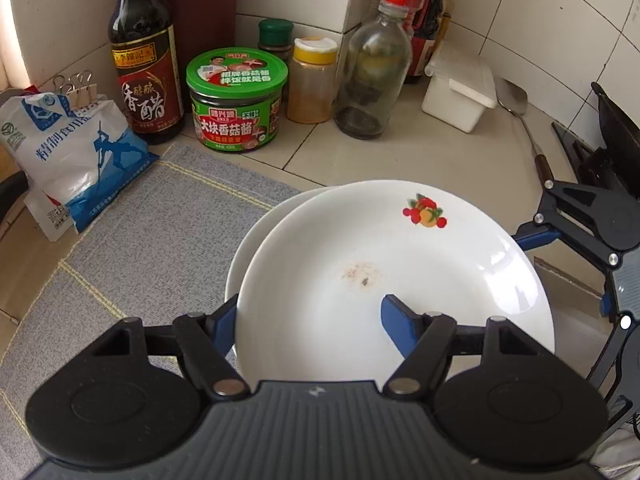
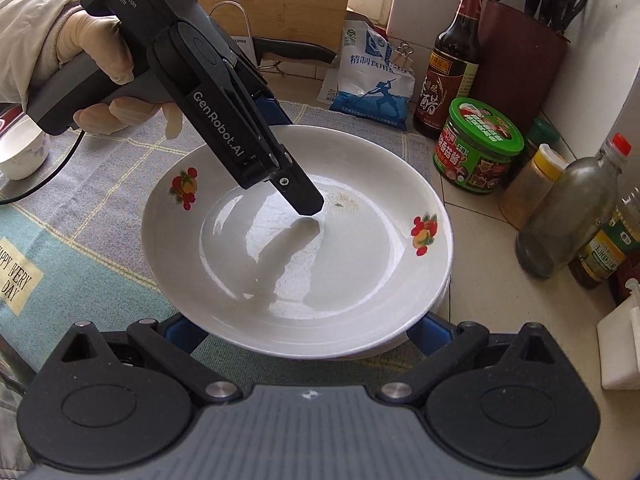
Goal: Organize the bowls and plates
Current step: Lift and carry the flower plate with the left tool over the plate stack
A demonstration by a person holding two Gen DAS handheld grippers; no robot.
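A white plate with fruit decals (image 1: 400, 264) (image 2: 304, 248) sits on top of a second white plate (image 1: 256, 236) (image 2: 438, 300). My left gripper (image 1: 308, 316) straddles the top plate's near rim, one blue finger (image 1: 398, 322) inside the dish and the other outside; its jaws stand wide apart around the rim. In the right wrist view the left gripper's finger (image 2: 298, 196) reaches into the plate. My right gripper (image 2: 306, 332) is open, its blue fingers (image 2: 430, 330) below the stack's near edge. A small white bowl (image 2: 20, 152) sits far left.
A grey-and-teal mat (image 1: 152, 232) (image 2: 80, 248) lies under the plates. Behind stand a vinegar bottle (image 1: 146, 56), green-lidded jar (image 1: 236, 100), spice jar (image 1: 312, 80), glass bottle (image 1: 372, 76), white box (image 1: 460, 88), salt bag (image 1: 72, 152), ladle (image 1: 524, 128) and knife block (image 2: 520, 48).
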